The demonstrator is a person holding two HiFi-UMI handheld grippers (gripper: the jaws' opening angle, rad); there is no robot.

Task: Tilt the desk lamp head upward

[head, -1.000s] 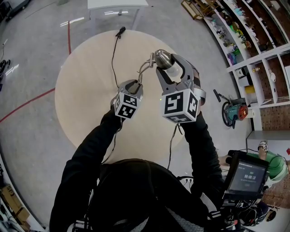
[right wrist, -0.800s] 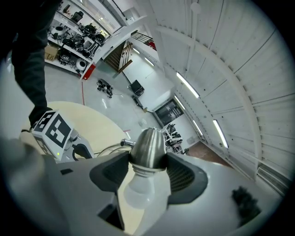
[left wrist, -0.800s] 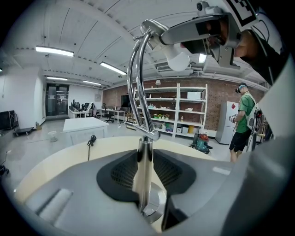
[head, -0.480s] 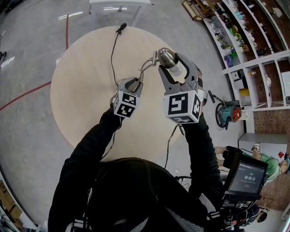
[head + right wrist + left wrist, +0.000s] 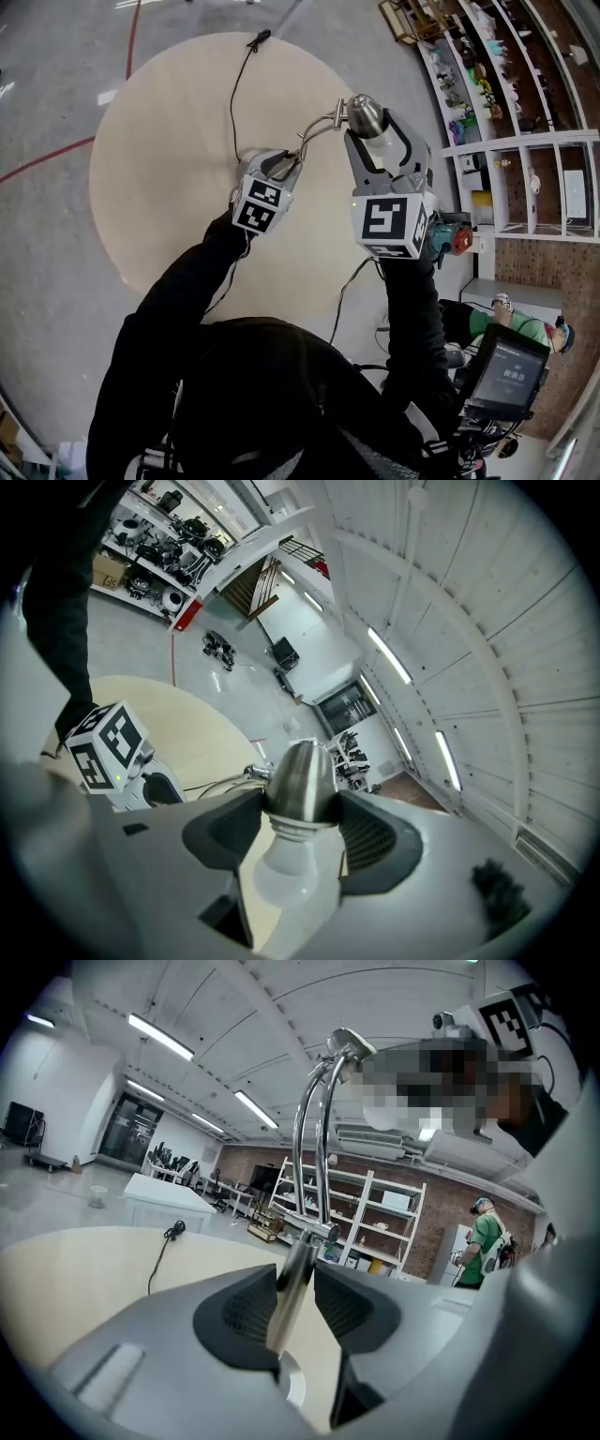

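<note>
A chrome desk lamp stands on the round beige table (image 5: 159,141). Its upright post (image 5: 298,1260) carries two curved arms (image 5: 314,1129) up to the metal lamp head (image 5: 366,114). My left gripper (image 5: 277,167) sits low around the post. Its jaws have just been opening: the post lies against the left pad, with a gap to the right pad. My right gripper (image 5: 300,808) is shut on the lamp head (image 5: 300,780), a pad pressing on each side. The white bulb (image 5: 289,860) points back between the jaws.
The lamp's black cord (image 5: 236,94) runs across the table to a plug (image 5: 253,39) at its far edge. Shelves (image 5: 506,103) line the right wall. At the lower right are a person in green (image 5: 492,323) and a monitor (image 5: 502,375).
The head view has swung, so the table and both grippers now sit further up the picture. The left gripper has rolled slightly on the post. The right gripper still holds the lamp head.
</note>
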